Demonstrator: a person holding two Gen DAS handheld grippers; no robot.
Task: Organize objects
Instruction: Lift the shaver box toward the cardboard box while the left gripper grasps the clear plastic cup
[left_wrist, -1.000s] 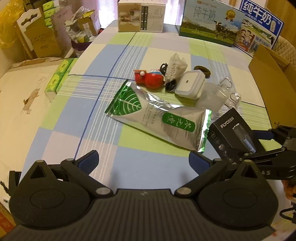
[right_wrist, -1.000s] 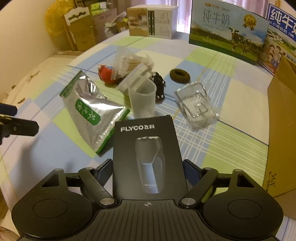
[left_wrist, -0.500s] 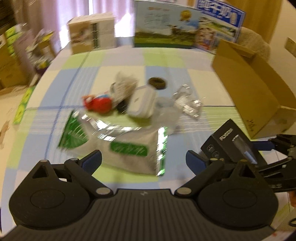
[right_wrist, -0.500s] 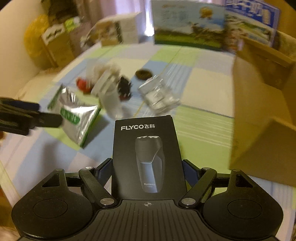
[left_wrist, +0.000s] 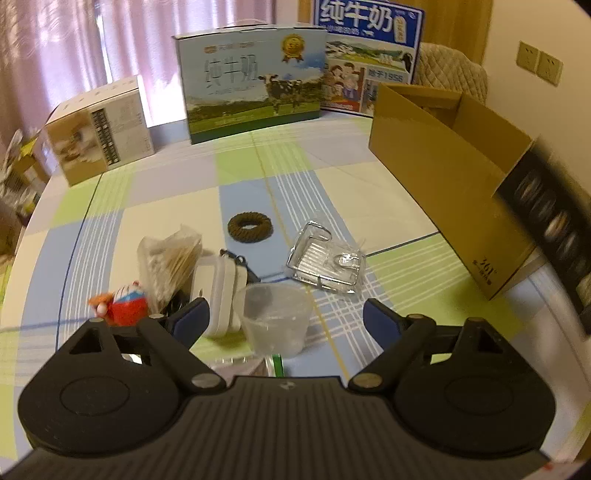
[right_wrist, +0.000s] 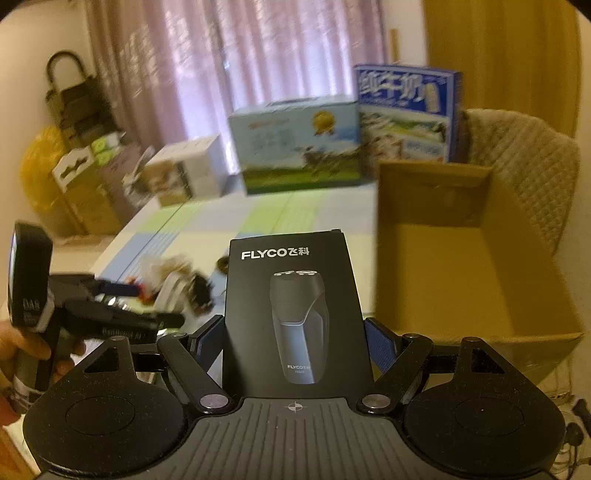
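Black shaver box is clamped upright in the right gripper jaws, with the open cardboard box at two o'clock. Left gripper jaws stand apart above a clear plastic cup on the checked surface.

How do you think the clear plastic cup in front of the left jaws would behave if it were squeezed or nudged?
The clear plastic cup looks thin-walled, so it would probably flex under a squeeze. It appears empty, hence likely light and apt to slide or tip when nudged.
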